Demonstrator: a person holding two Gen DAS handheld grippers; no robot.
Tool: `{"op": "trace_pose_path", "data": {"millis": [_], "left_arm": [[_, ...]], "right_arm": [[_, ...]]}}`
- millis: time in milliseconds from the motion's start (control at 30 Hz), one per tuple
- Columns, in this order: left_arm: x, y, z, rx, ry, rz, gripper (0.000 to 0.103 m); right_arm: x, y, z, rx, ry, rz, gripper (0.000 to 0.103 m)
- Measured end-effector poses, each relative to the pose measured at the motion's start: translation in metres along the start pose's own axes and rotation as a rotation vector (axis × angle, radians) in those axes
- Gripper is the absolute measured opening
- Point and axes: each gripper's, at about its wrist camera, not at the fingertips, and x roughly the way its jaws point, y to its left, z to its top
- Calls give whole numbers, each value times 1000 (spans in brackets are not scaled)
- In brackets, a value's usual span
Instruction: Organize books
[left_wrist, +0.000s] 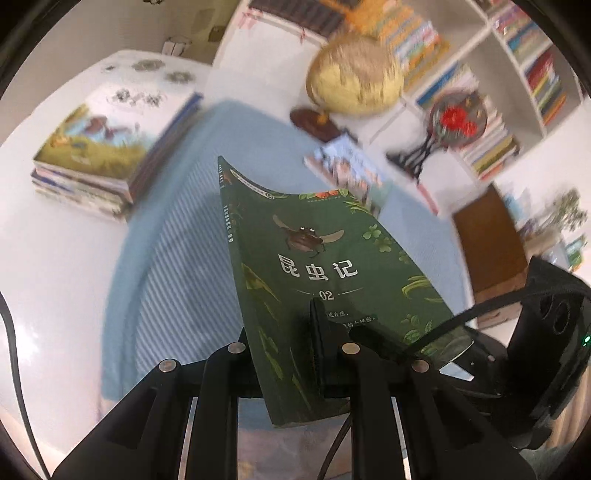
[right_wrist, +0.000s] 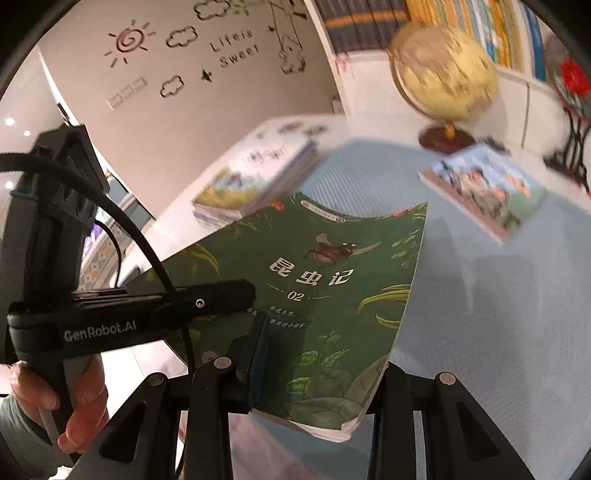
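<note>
A green paperback with a beetle on its cover (left_wrist: 314, 266) is held in the air above a blue striped cloth (left_wrist: 166, 258). My left gripper (left_wrist: 295, 354) is shut on its lower edge near the spine. My right gripper (right_wrist: 317, 362) is shut on the same green book (right_wrist: 332, 280) at its lower edge. The left gripper's body (right_wrist: 129, 314) crosses the book's left side in the right wrist view. A stack of books (left_wrist: 103, 158) lies at the far left of the table, also seen in the right wrist view (right_wrist: 258, 173). A single picture book (right_wrist: 484, 188) lies on the cloth at the far right.
A yellow globe (left_wrist: 354, 77) on a dark base stands at the back of the table. A round red ornament on a black stand (left_wrist: 454, 122) is to its right. White shelves full of books (left_wrist: 535, 74) fill the back right. A brown box (left_wrist: 491, 247) sits at right.
</note>
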Motion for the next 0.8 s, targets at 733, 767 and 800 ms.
{"op": "trace_pose_path", "data": {"millis": [733, 767, 800], "left_arm": [[21, 208, 190, 61, 45, 19, 26], [22, 212, 191, 52, 55, 27, 31], [25, 216, 191, 43, 64, 41, 31]], "right_arm": [[207, 94, 151, 139, -20, -36, 33], [209, 94, 150, 148, -19, -44, 33], [212, 96, 148, 153, -13, -57, 33]]}}
